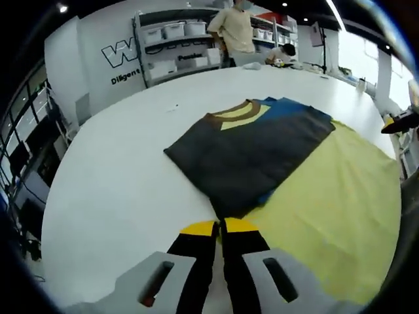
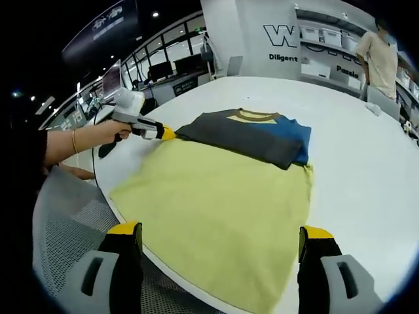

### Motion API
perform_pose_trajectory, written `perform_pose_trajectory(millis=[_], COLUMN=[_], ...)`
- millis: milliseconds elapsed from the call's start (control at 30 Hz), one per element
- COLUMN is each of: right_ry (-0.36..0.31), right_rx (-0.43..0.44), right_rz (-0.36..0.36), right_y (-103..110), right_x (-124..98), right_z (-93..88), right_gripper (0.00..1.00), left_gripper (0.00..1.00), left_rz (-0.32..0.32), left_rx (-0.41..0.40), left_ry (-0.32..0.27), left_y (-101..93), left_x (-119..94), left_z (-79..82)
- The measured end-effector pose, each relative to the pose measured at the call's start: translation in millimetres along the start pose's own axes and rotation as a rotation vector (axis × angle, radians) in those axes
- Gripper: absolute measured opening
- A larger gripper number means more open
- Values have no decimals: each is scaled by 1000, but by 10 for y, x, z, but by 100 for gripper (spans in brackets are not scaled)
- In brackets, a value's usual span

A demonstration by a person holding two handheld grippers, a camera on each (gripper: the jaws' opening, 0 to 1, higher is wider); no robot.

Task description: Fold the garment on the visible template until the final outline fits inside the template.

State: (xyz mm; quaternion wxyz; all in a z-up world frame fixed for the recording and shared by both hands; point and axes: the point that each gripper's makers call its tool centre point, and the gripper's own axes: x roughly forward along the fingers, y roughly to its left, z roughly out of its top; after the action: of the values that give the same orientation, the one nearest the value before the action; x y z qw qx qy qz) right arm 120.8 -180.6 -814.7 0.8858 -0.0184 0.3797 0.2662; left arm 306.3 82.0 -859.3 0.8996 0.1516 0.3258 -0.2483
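Observation:
A folded garment (image 1: 252,154), dark grey and blue with a brown collar, lies on the white round table (image 1: 118,176). Its right part rests on the yellow template sheet (image 1: 334,203). My left gripper (image 1: 220,227) has its yellow-tipped jaws pressed together on the garment's near corner. In the right gripper view the same gripper (image 2: 167,133), held by a hand, pinches the left corner of the garment (image 2: 249,134). My right gripper (image 2: 220,230) stands open with its jaws wide apart, hovering over the near part of the template sheet (image 2: 216,203) and holding nothing.
A person (image 1: 236,29) stands at the table's far side by shelves of white bins (image 1: 173,39). Small items (image 1: 288,60) lie on the far edge. A grey mesh chair (image 2: 62,222) sits at the near table edge.

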Motion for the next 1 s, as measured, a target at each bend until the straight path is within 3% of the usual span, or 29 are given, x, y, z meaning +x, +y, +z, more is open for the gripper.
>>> perform_pose_trajectory(millis=[433, 733, 833, 1000], right_ry=[26, 47, 54, 46], right_rx=[35, 35, 27, 27], right_rz=[-22, -32, -31, -19], right_y=[-71, -80, -81, -72], right_x=[42, 33, 19, -13], right_z=[-167, -246, -270, -267], right_gripper=[99, 98, 96, 93], left_gripper=[9, 9, 13, 33], left_rz=[70, 111, 124, 67], left_rx=[-9, -19, 7, 19], left_ry=[32, 39, 13, -55], left_y=[302, 388, 398, 253], left_x=[-89, -184, -291, -551], left_z=[-115, -147, -83, 87])
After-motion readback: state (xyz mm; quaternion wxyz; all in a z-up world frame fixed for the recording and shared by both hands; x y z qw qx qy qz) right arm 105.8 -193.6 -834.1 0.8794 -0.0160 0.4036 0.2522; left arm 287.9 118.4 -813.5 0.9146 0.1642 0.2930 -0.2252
